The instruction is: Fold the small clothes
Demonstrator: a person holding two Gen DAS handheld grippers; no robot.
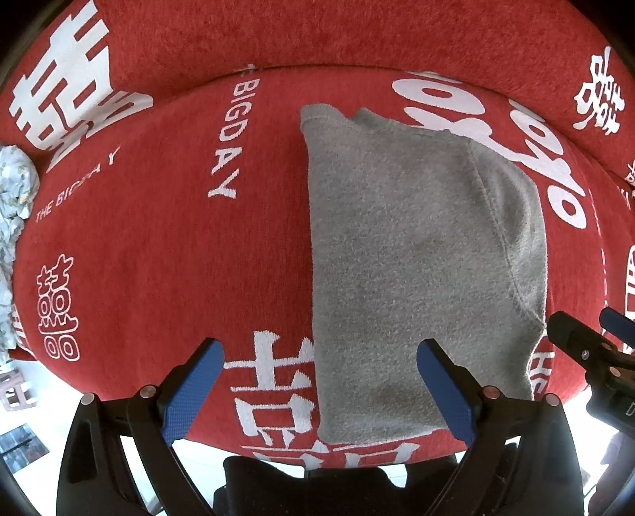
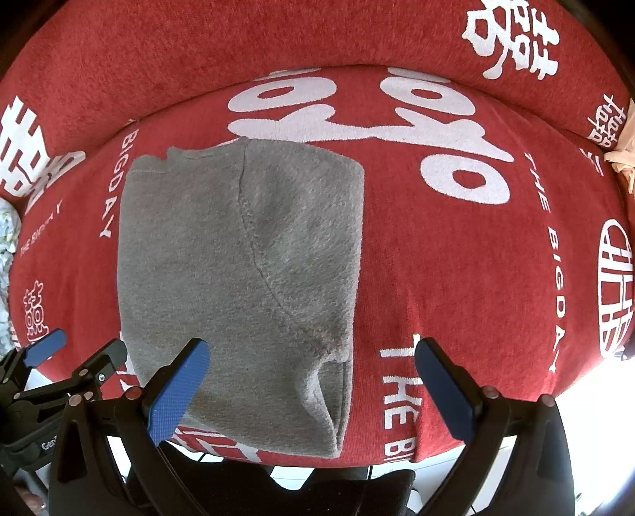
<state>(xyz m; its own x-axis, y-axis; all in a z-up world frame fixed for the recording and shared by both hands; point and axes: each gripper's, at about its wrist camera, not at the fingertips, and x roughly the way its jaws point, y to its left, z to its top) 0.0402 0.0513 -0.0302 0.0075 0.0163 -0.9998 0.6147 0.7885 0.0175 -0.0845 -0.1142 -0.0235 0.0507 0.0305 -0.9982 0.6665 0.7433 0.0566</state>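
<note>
A small grey knit garment (image 1: 420, 254) lies folded into a tall rectangle on a red cover with white lettering (image 1: 166, 238). It also shows in the right wrist view (image 2: 238, 285), with a curved seam across it. My left gripper (image 1: 317, 385) is open and empty, above the garment's near left corner. My right gripper (image 2: 313, 385) is open and empty, above the garment's near right corner. Each gripper shows at the edge of the other's view: the right gripper (image 1: 587, 329) and the left gripper (image 2: 79, 349).
The red cover (image 2: 456, 278) drapes a padded seat with a raised back (image 2: 278, 35). A pale patterned cloth (image 1: 12, 222) lies at the far left. A beige item (image 2: 625, 154) sits at the far right. The seat's front edge drops to a bright floor.
</note>
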